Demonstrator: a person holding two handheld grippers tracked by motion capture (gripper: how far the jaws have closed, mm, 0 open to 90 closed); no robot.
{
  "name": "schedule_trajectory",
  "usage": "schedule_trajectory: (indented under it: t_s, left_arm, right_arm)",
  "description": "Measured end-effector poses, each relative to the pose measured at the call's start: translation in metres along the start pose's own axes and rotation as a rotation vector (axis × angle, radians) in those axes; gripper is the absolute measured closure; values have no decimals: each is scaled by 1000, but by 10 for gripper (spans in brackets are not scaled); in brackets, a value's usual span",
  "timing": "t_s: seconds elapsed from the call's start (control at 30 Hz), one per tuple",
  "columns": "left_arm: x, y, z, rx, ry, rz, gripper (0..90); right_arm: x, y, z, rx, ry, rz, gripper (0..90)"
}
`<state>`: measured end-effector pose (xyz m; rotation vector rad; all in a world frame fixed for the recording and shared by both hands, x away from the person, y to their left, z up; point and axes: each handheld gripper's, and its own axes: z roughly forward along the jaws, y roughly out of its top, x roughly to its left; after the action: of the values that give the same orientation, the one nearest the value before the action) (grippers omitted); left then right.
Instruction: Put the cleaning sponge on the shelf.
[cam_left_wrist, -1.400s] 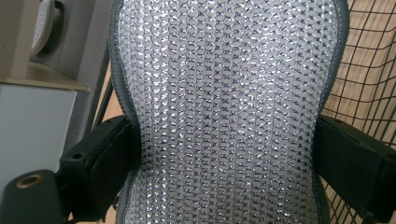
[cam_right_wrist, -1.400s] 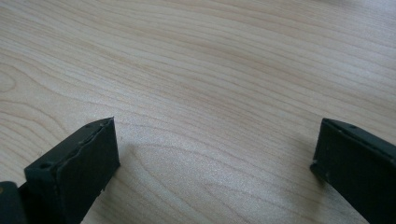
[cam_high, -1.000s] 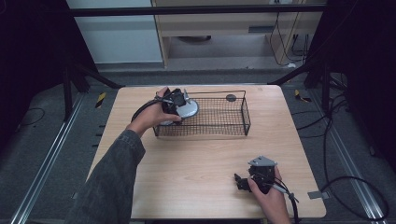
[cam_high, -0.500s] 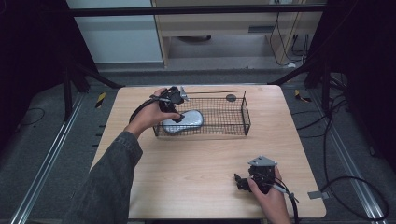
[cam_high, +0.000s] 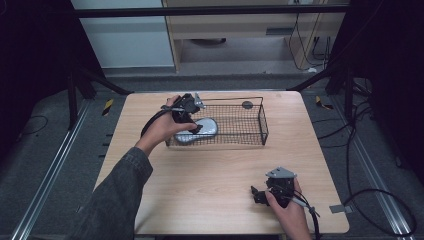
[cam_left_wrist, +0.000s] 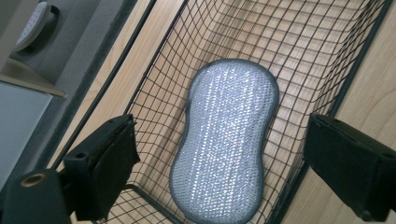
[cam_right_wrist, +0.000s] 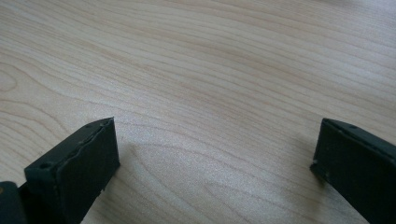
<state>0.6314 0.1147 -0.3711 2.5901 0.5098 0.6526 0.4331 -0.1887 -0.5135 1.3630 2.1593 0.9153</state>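
Small dark round object (cam_high: 247, 104) on desk (cam_high: 200, 200) just beyond the basket's far side, near far edge; apart from both grippers.

Wire basket (cam_high: 252, 136) sits on far half of desk, approx. centre. Contents: one silver-grey scrub pad (cam_high: 200, 130), lying flat on basket floor at its left end (cam_left_wrist: 224, 140).

Left gripper (cam_high: 192, 117) held over basket's left end, jaws released, wide apart, pad below and between them, not touching.

Right gripper (cam_high: 260, 195) near front-right corner, low over bare wood (cam_right_wrist: 210, 93), jaws released, nothing between.

Front-left and centre of desk bare; open room there.
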Motion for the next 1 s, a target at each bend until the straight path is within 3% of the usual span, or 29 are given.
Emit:
schedule_trajectory:
  t_s: [0.17,0.8,1.0]
  left_arm:
    - [-10,4,-4,-42,-2,-17,56]
    - [-50,18,-10,-79,-5,-14,37]
    - [-65,18,-20,-93,-4,-7,37]
  right_arm:
    - [0,0,0,0,3,-2,4]
    - [0,0,0,0,3,-1,4]
    - [0,0,0,0,3,0,4]
